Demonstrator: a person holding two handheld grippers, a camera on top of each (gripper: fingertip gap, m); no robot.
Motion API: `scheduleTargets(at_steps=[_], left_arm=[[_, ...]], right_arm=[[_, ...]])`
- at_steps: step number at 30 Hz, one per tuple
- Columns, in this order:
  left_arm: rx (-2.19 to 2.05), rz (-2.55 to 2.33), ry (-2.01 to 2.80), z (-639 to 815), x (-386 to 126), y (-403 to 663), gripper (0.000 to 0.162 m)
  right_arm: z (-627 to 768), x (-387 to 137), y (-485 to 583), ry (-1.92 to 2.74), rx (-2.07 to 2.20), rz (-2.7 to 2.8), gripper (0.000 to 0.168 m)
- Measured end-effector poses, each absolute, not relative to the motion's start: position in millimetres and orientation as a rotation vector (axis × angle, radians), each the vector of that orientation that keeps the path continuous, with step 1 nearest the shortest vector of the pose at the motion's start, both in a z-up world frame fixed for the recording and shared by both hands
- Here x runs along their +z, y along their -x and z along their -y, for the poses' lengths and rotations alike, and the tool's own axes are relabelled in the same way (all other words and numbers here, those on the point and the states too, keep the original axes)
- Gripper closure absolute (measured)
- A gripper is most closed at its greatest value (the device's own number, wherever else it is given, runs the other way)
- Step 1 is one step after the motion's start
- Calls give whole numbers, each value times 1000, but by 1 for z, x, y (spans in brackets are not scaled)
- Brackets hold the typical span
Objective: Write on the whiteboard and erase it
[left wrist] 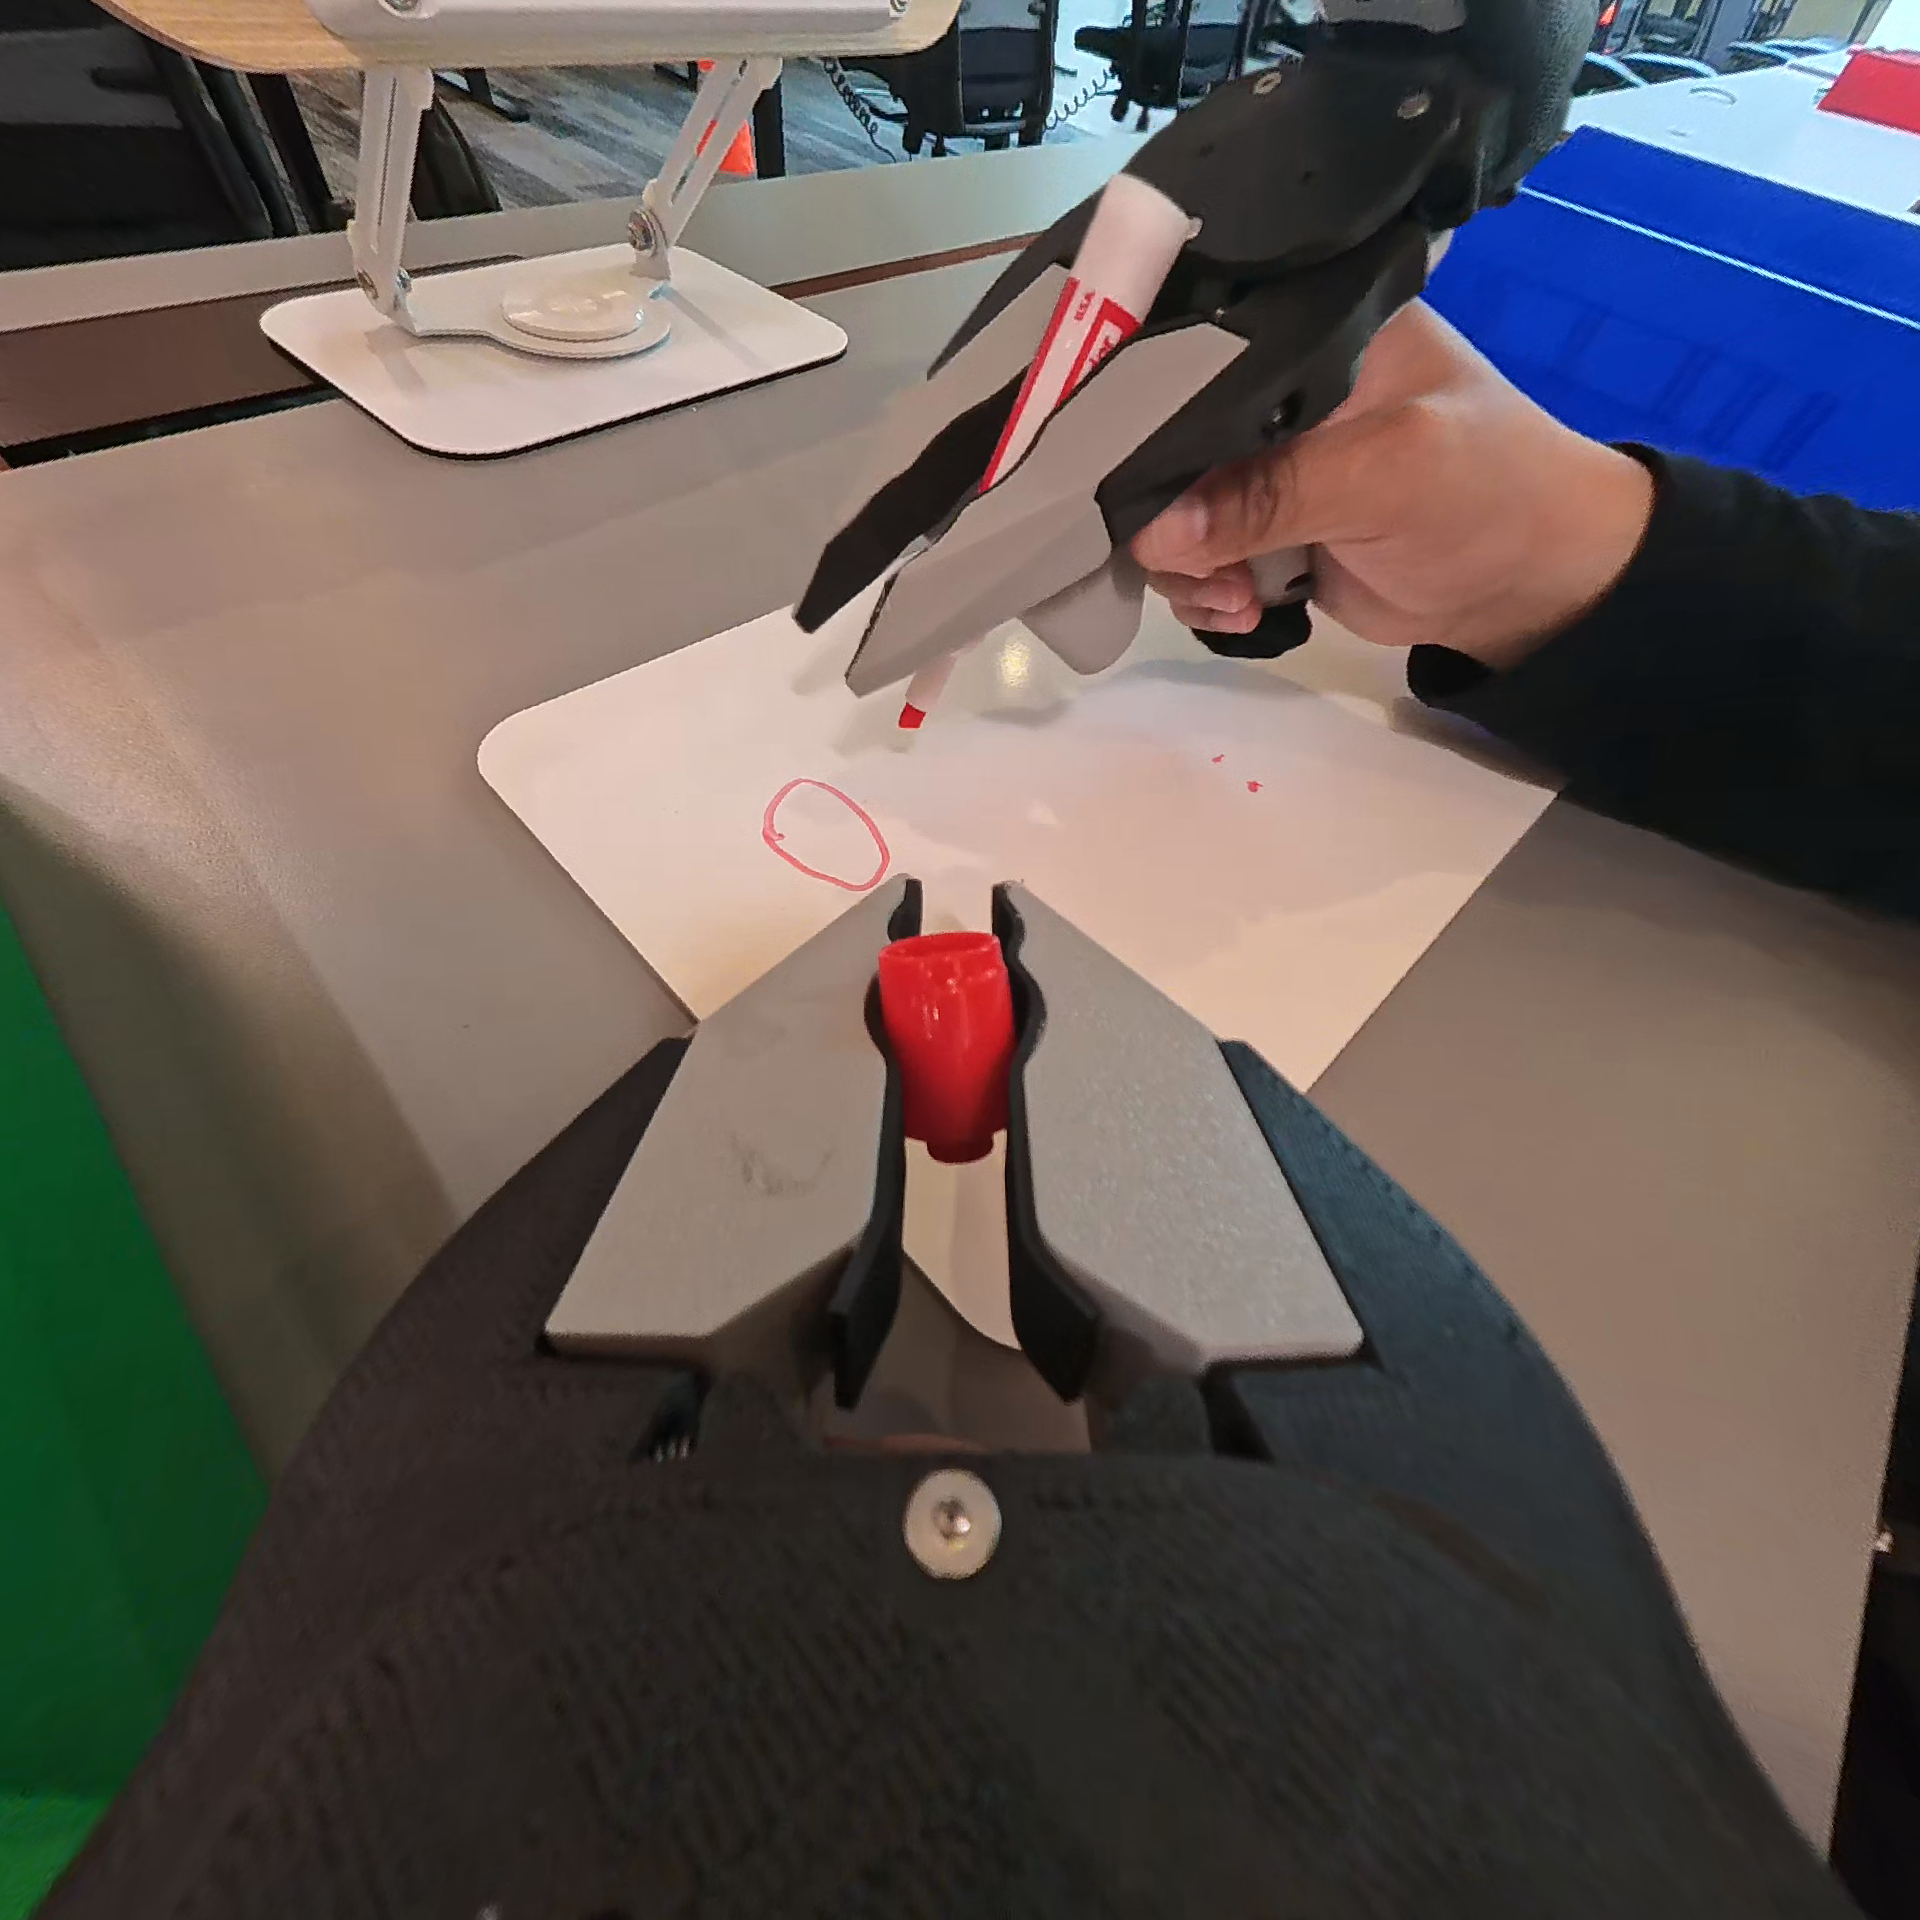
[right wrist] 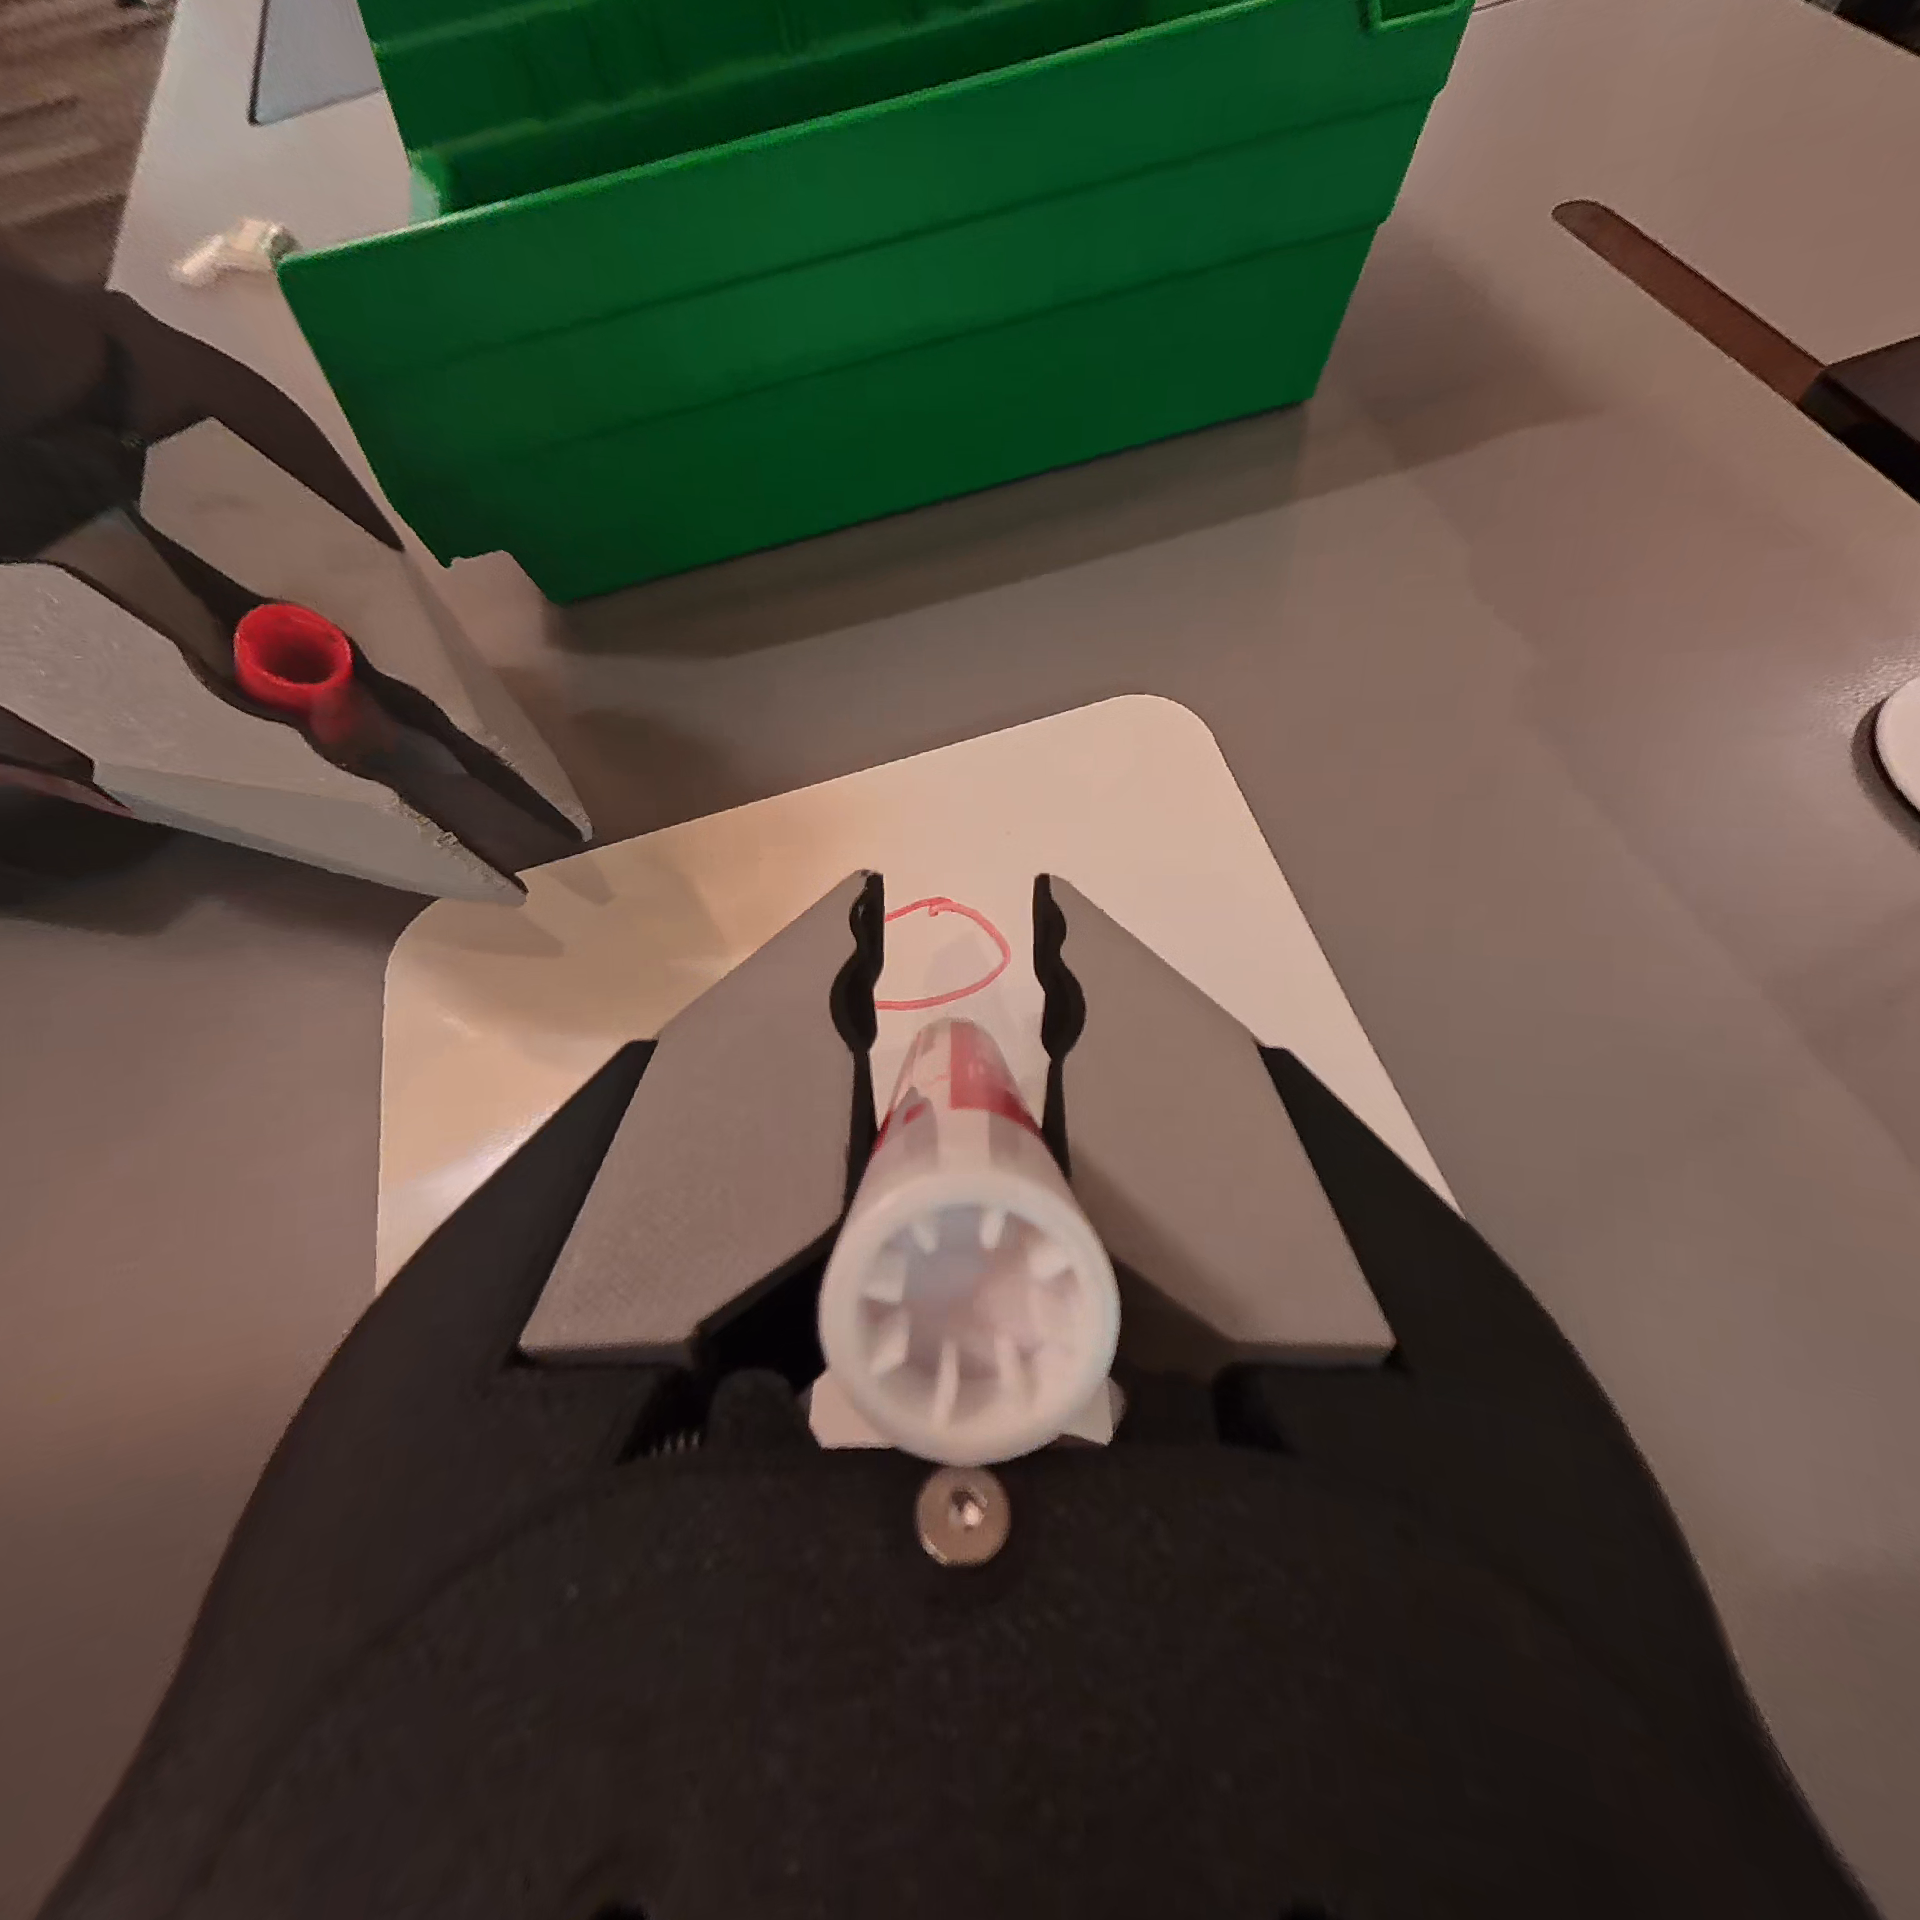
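A white whiteboard (left wrist: 1195, 894) lies flat on the grey table, with a red drawn circle (left wrist: 826, 834) near its far corner. My left gripper (left wrist: 956, 899) is shut on a red marker cap (left wrist: 945, 1029), held over the board's near edge. My right gripper (left wrist: 831, 649) is shut on a white and red marker (left wrist: 1101, 301), tilted down, with its red tip (left wrist: 912, 715) just beyond the circle, at or barely above the board. In the right wrist view the right gripper (right wrist: 958, 883) holds the marker (right wrist: 971, 1278) over the whiteboard (right wrist: 1143, 831) and the circle (right wrist: 940, 956). The left gripper (right wrist: 551, 857) and the cap (right wrist: 291, 660) are at the left.
A green bin (right wrist: 883, 312) stands just beyond the board. A white stand (left wrist: 551, 353) is on the table at the far left and a blue bin (left wrist: 1714, 312) at the far right. Small red specks (left wrist: 1236, 774) mark the board. A person's hand (left wrist: 1403, 520) holds the right gripper. Tip to tip, the grippers are about 8 centimeters apart.
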State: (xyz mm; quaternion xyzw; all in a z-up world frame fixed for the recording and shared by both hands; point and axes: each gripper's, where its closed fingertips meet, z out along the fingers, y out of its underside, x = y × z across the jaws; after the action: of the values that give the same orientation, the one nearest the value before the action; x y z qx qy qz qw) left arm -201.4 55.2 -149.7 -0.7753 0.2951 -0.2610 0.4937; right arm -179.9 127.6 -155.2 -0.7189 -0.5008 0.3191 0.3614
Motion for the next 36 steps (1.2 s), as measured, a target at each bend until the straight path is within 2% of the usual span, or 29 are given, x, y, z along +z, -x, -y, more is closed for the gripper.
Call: scheduleTargets(at_steps=[16, 36], left_arm=[[-619, -725, 1877, -55, -150, 201, 151], [-617, -729, 1878, -55, -151, 200, 151]], right_arm=[[-136, -149, 175, 1831, 841, 1166, 141], [-132, -168, 180, 1867, 771, 1252, 141]])
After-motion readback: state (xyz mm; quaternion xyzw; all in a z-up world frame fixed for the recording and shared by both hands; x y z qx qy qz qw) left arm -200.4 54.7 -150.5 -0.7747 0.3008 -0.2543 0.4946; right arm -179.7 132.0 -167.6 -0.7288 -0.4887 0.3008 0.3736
